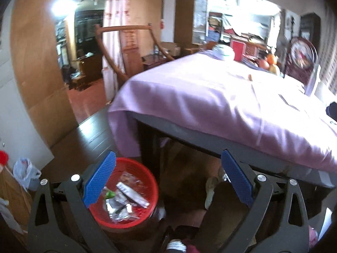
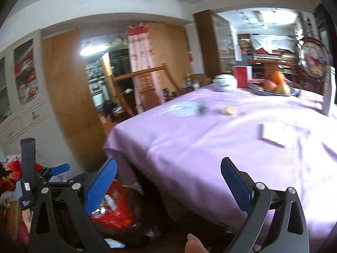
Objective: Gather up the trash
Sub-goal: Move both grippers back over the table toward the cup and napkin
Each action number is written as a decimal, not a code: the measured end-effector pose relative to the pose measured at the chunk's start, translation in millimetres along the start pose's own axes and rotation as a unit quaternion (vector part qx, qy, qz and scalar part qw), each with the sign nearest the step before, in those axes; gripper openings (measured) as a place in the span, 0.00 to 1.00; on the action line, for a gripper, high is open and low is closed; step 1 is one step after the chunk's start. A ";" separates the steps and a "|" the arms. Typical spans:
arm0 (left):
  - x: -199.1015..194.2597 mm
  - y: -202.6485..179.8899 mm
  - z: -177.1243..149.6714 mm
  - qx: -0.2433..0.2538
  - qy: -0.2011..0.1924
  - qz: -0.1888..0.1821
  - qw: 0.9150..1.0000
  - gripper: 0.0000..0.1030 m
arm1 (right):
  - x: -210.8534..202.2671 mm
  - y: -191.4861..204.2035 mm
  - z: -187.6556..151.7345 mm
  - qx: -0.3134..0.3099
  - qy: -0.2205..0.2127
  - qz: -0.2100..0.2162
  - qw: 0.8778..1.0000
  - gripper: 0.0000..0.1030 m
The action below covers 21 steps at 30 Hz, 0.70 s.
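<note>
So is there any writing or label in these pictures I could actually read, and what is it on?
None can be read.
Red and white hanging cloth: red marks, too blurred.
Strap label beside the right claw: white print, too small.
Wrappers in the red trash basket: blurred print.
Round decorated plate: picture only, no legible text.

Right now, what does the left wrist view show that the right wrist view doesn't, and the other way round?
Only the left wrist view: the inside of the red bin, with wrappers piled in it, and a white plastic bag on the floor.

Only the right wrist view: the tabletop items, a clear wrapper, a small snack piece, a white paper, and the full fruit bowl. The left gripper shows beside the right gripper.

Both: the purple tablecloth, the white jar, the bin, and open, empty jaws.
</note>
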State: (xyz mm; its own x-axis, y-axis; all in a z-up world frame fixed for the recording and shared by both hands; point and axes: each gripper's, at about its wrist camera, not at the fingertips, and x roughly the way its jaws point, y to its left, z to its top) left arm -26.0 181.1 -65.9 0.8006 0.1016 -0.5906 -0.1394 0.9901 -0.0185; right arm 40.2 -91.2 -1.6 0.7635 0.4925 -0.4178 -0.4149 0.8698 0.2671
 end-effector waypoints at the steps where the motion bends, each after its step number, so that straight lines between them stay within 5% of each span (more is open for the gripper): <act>1: 4.0 -10.4 1.4 0.008 0.004 -0.007 1.000 0.93 | -2.4 -12.1 -0.2 0.005 -0.001 -0.009 1.000 0.94; 8: 40.1 -66.3 34.6 0.052 0.023 -0.041 0.998 0.93 | -3.0 -81.3 5.2 0.017 0.008 -0.070 0.997 0.94; 21: 115.2 -168.4 134.2 0.117 0.013 -0.061 0.991 0.93 | 60.6 -173.1 54.8 0.028 0.066 -0.110 0.991 0.94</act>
State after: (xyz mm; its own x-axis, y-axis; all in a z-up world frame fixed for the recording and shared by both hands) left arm 167.8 39.1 -22.6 0.7874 -0.0189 -0.6162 0.0982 0.9906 0.0951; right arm 185.5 -213.6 -25.6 0.7594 0.2948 -0.5800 -0.2146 0.9551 0.2043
